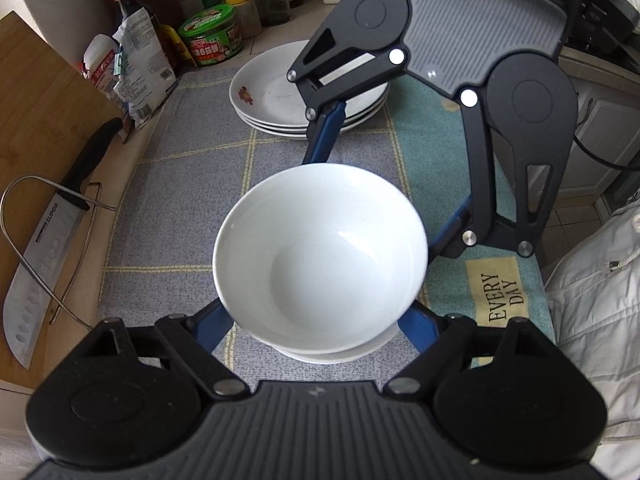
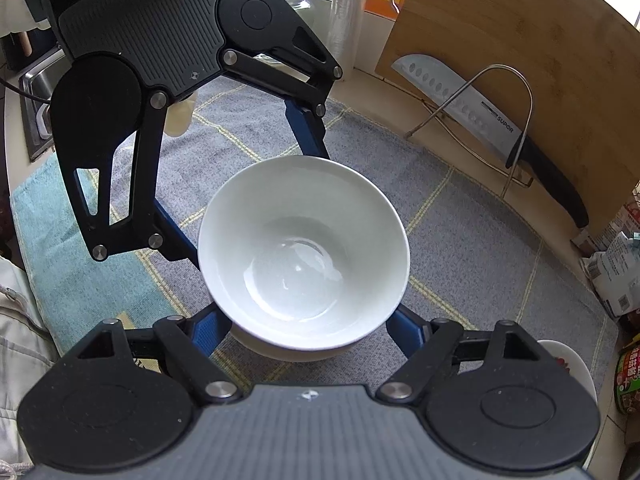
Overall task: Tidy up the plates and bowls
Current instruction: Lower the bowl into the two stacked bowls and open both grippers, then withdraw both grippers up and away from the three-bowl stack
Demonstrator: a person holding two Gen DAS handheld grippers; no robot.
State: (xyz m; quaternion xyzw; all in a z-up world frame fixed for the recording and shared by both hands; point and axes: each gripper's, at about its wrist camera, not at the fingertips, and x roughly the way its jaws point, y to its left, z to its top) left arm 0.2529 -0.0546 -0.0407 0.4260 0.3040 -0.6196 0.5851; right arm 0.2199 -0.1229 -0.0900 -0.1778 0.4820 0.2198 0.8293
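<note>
White bowl (image 1: pixel 320 256), glossy, plain, empty, upright, nested in a second white bowl (image 1: pixel 340 354) of which only the lower rim shows beneath. Both set on a grey checked cloth (image 1: pixel 192 184) on the counter. Further back on the same cloth, a stack of white plates (image 1: pixel 272 96), shallow, lying flat, top one marked with a small red flower print near its rim.
</note>
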